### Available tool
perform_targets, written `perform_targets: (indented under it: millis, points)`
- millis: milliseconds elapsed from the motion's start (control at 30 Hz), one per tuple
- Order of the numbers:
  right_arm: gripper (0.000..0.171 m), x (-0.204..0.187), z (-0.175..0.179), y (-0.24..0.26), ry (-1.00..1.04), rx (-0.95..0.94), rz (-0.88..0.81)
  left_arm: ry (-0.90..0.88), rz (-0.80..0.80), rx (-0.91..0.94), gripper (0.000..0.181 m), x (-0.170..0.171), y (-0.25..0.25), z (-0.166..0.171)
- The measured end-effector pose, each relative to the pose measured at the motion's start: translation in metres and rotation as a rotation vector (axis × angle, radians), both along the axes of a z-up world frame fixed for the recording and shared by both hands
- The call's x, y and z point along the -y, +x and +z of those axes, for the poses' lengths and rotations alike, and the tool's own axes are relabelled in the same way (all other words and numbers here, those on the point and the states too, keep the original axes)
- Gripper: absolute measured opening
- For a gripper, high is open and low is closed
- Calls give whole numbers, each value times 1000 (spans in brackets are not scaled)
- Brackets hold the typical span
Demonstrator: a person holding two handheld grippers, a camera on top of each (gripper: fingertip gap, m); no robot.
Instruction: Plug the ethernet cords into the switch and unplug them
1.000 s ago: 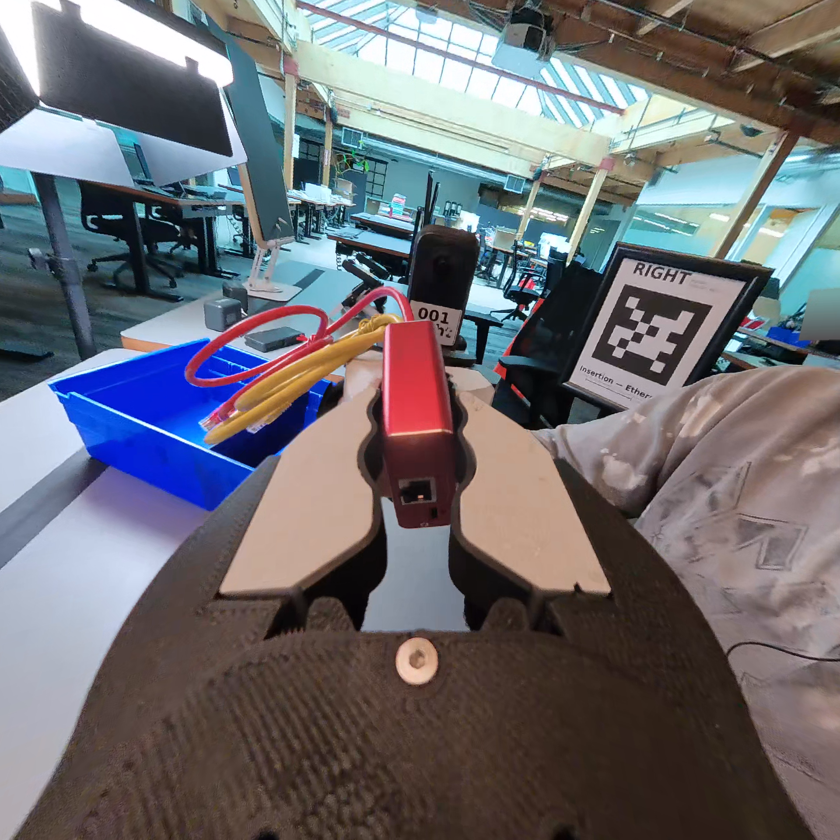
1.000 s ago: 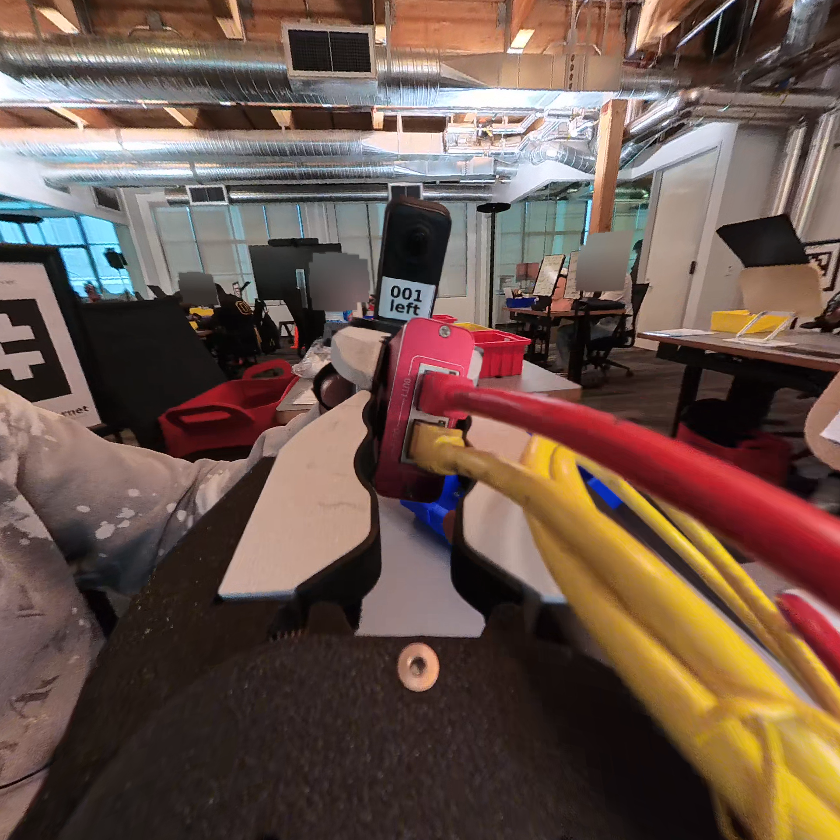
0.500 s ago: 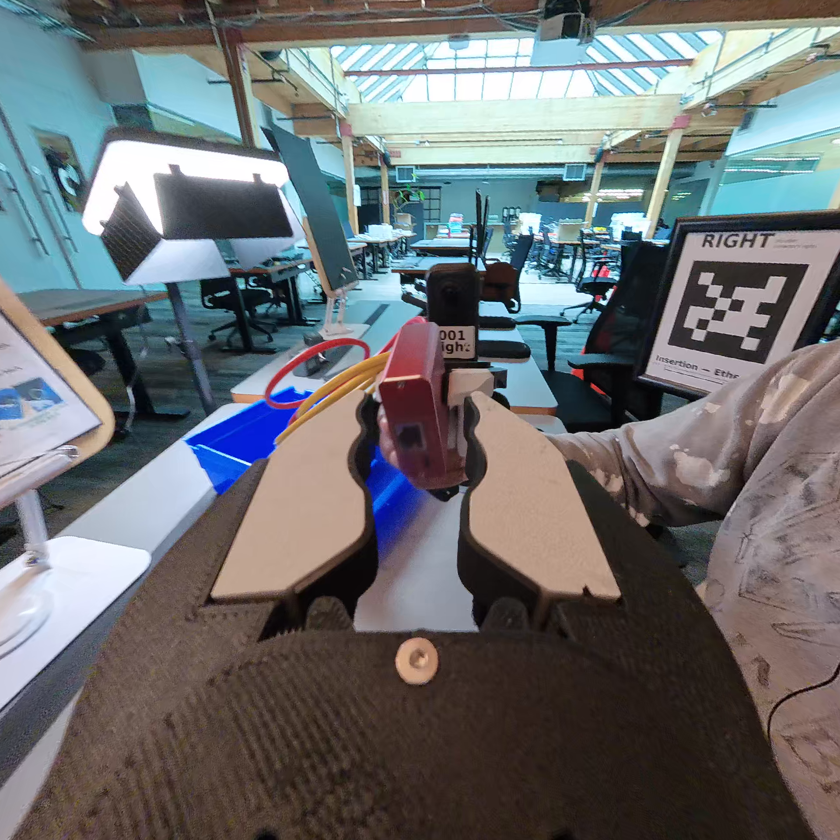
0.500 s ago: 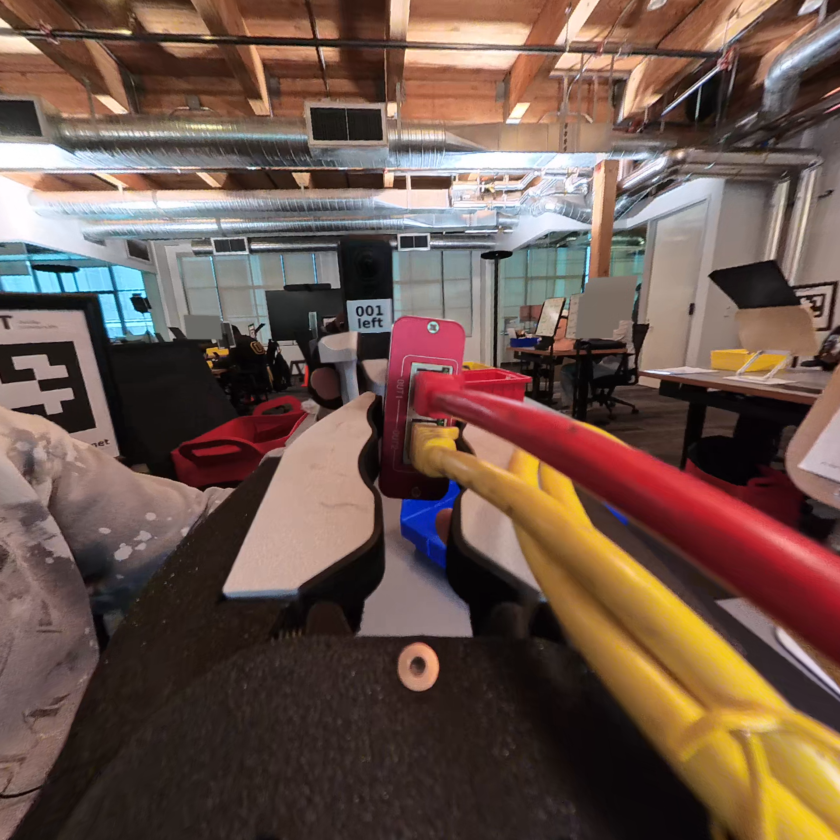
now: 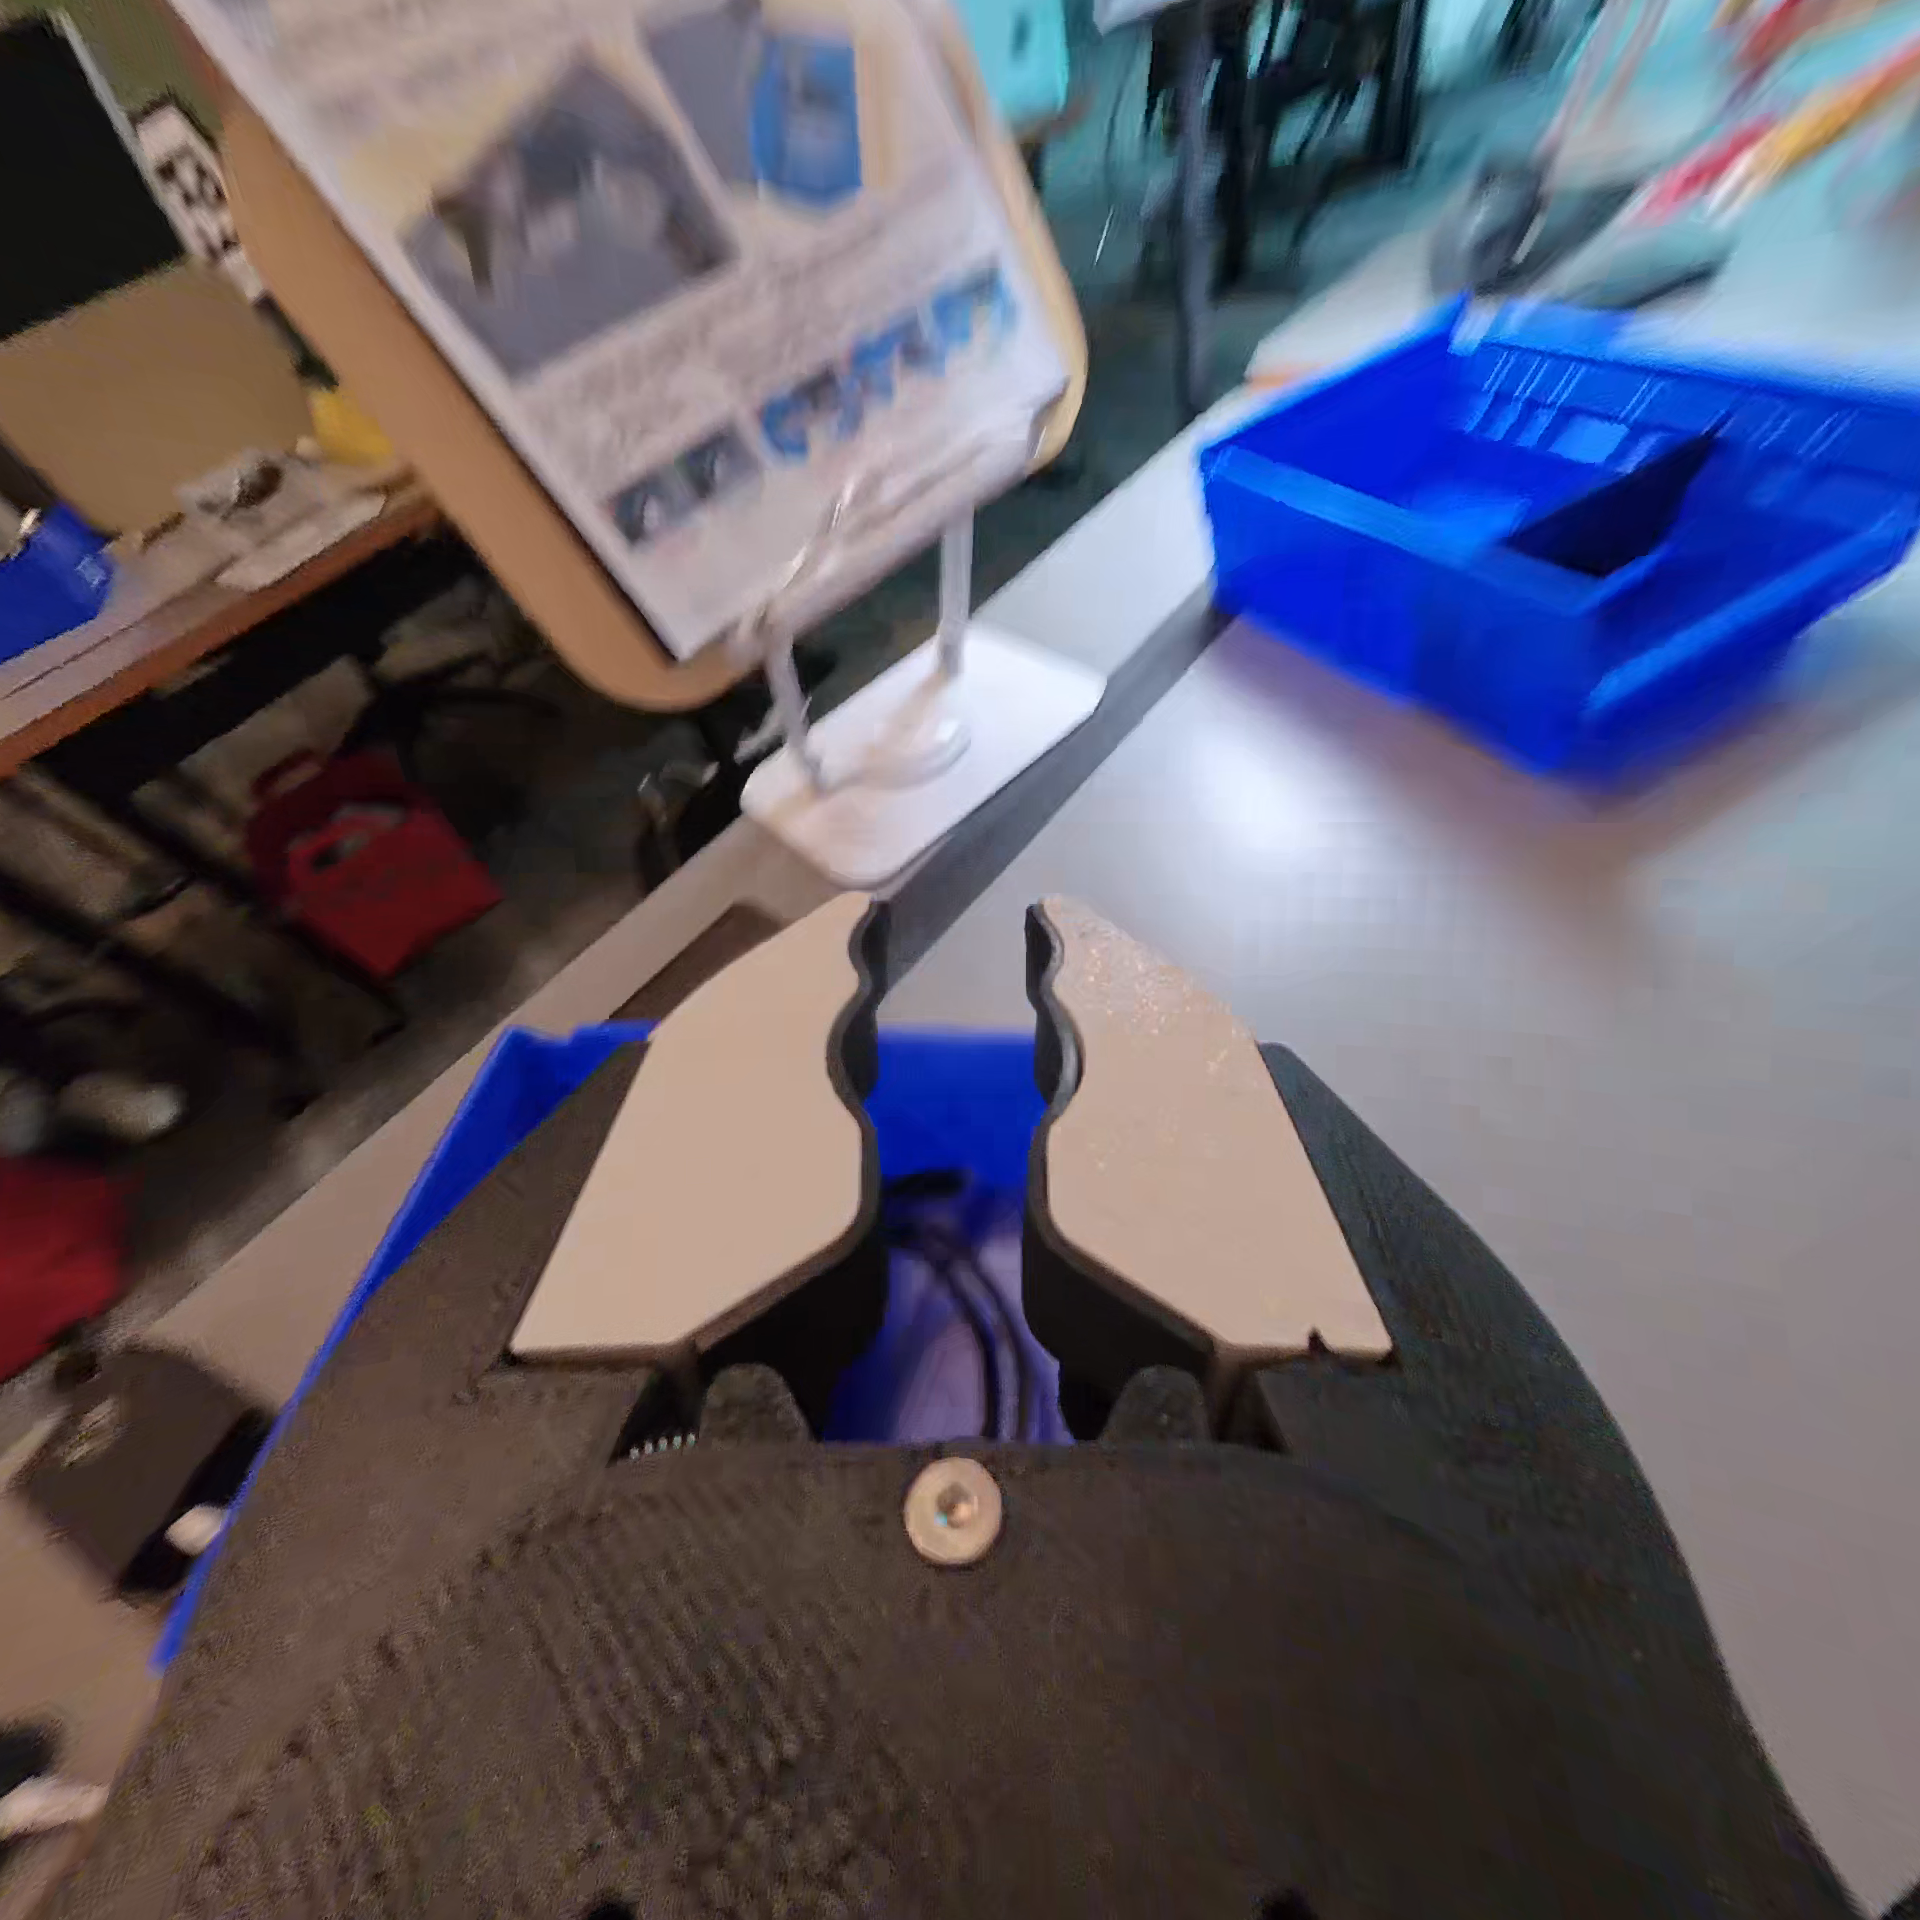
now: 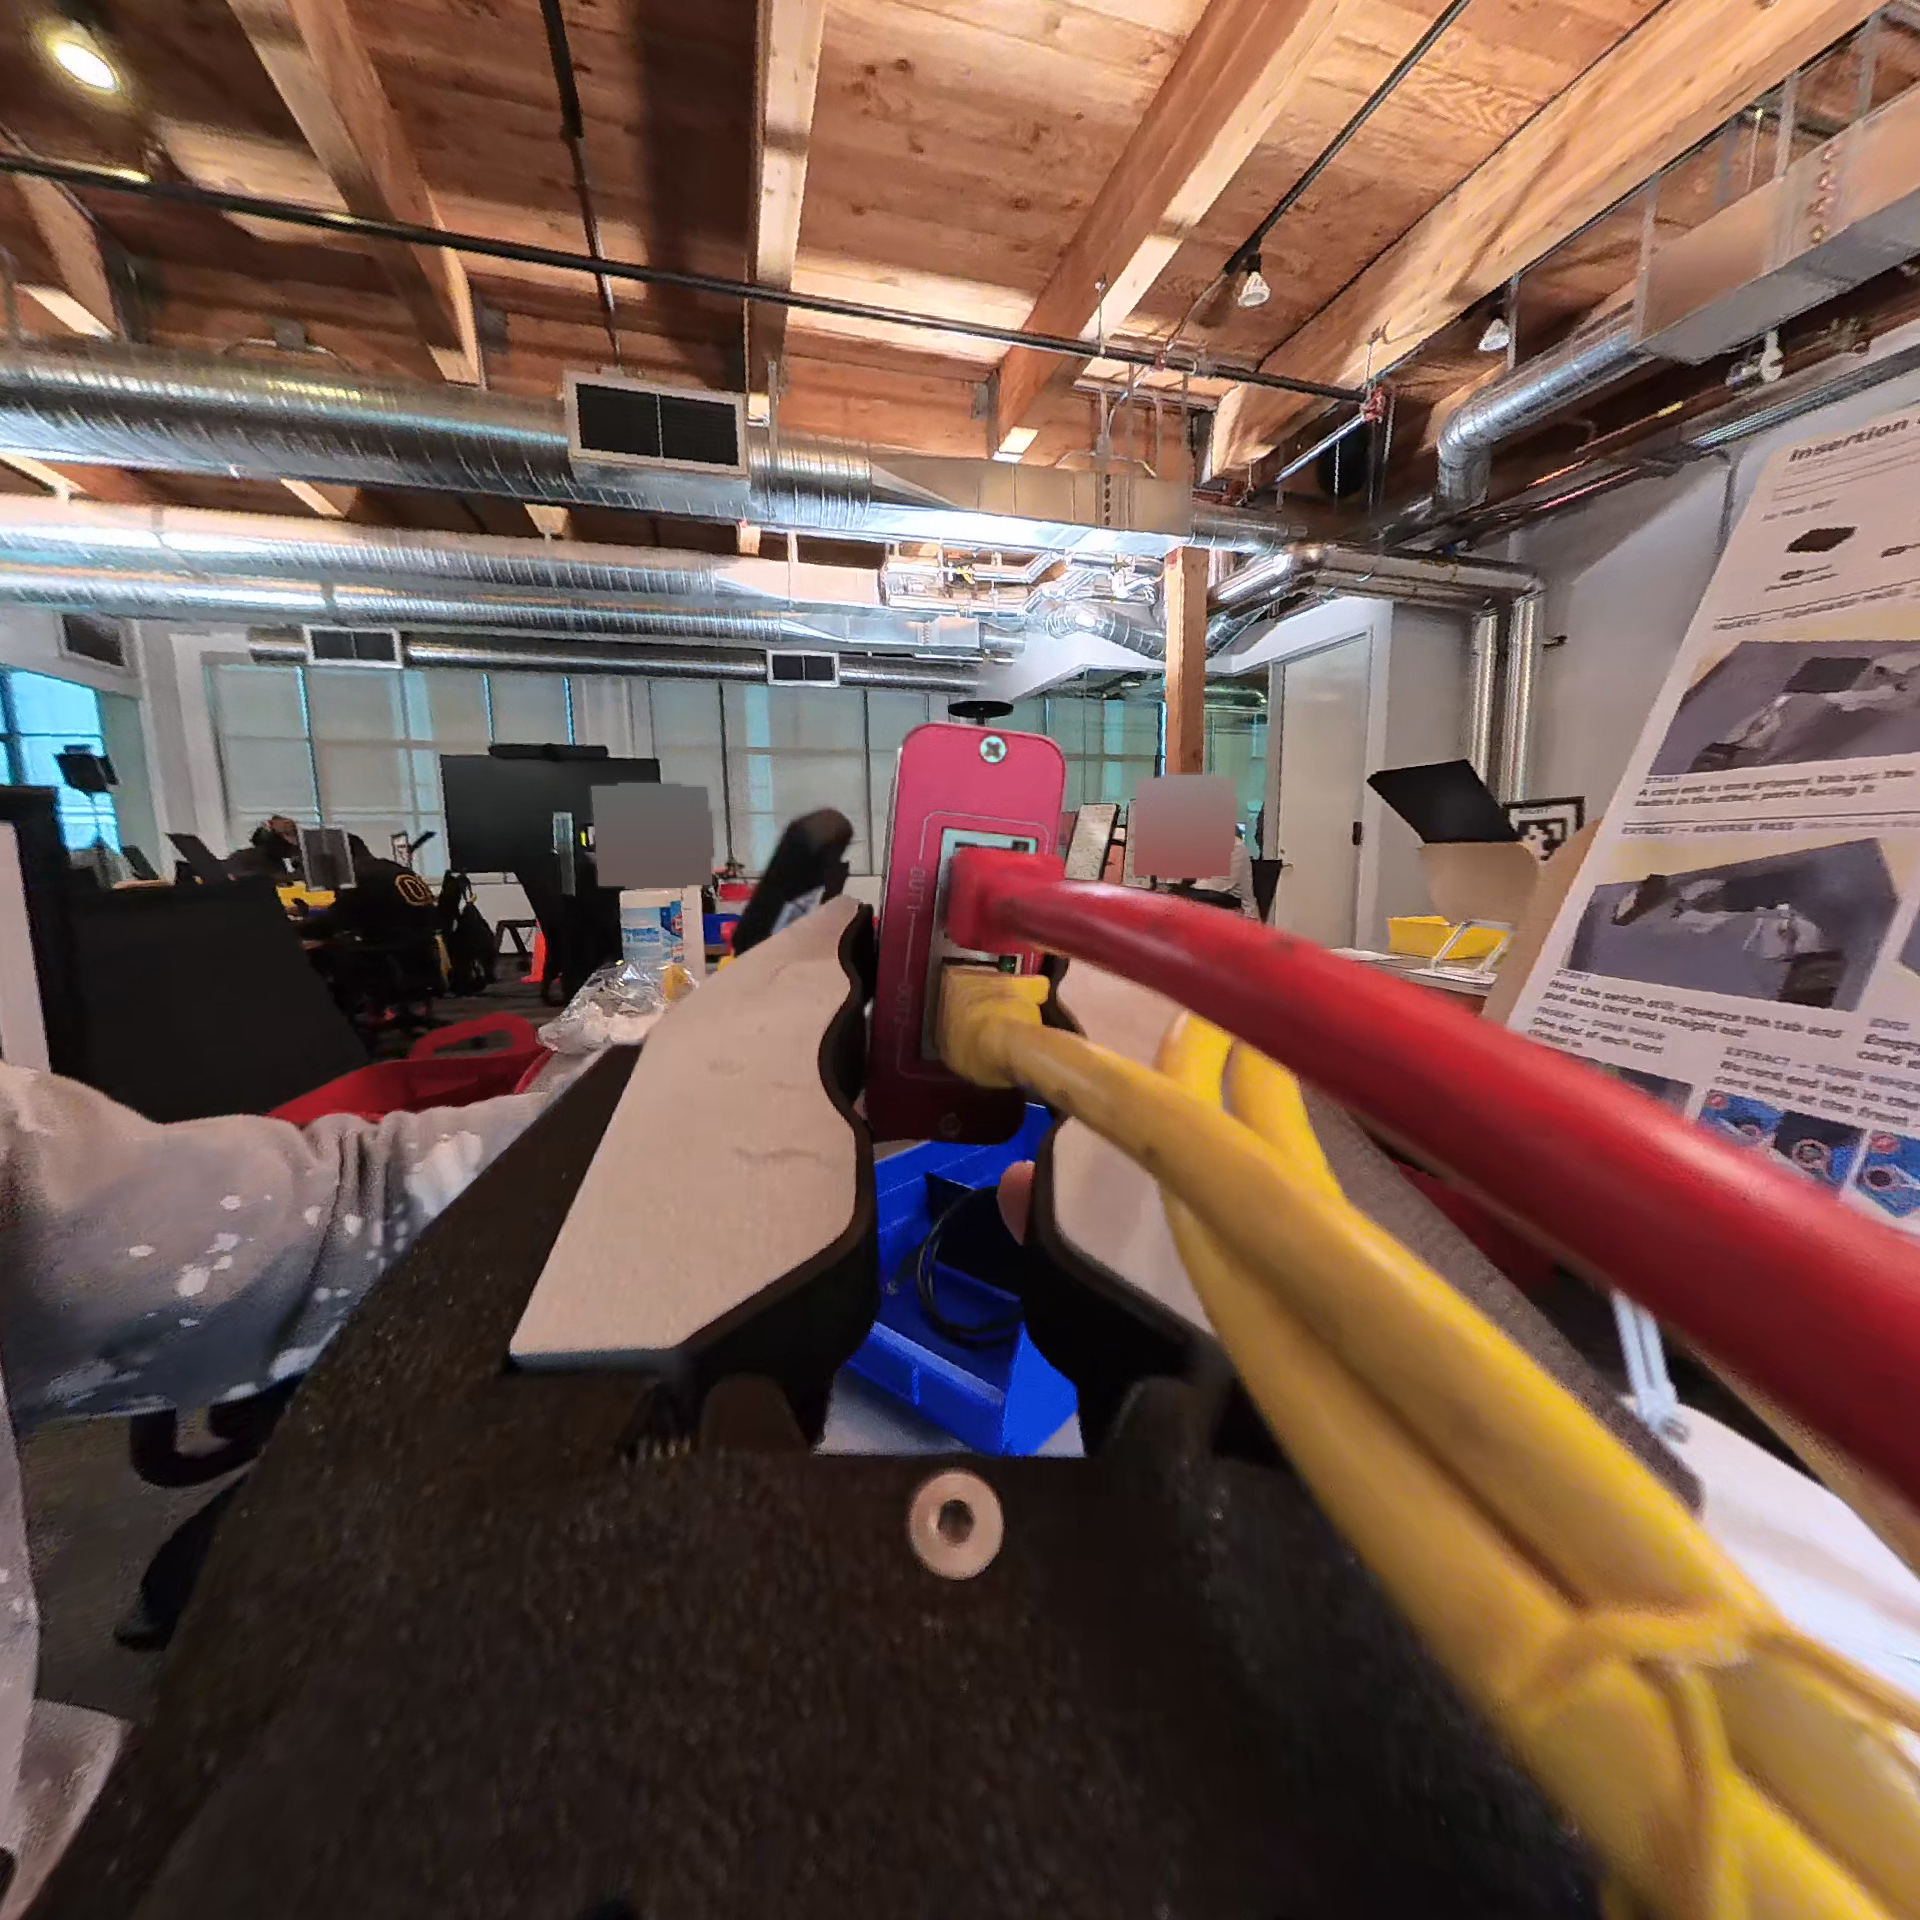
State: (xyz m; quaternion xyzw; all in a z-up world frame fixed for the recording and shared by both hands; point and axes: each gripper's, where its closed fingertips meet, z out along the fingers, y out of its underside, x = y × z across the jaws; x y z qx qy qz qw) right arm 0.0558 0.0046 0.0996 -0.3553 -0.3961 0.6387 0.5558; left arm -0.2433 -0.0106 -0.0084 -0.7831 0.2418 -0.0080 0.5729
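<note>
Plugging looks done: right claw [image 6: 951,1023] clamps the red metal switch [image 6: 925,935] carrying red cord [image 6: 1455,1091] and yellow cord [image 6: 1195,1122]; left claw [image 5: 951,961] gapes empty, unplugging left.

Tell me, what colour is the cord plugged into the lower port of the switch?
Yellow cord; the right wrist view shows it best.

We note small printed lettering beside the ports of the red switch [image 6: 977,795], captioned photographs on the instruction sheet [image 6: 1766,883], and a label on a white canister [image 6: 655,925]. Print on the poster [image 5: 707,312] is too blurred to read.
</note>
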Motion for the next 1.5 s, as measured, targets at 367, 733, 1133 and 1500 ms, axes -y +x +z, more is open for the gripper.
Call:
perform_targets:
  millis: [367, 733, 1133, 1500]
  points:
    - [28, -5, -24, -21, 63, 112, -70, -289, -5, -682, 28, -41, -42, -142]
    - [30, -22, -35, -21, 10, 125, -70, -598, -107, -1020, 36, -47, -59, -188]
    - [29, -30, -34, -14, -20, 106, -77, -680, -176, -1196, 23, -54, -71, -203]
    - [29, -34, -31, -10, -75, 77, -50, -661, -167, -1319, 19, -42, -89, -193]
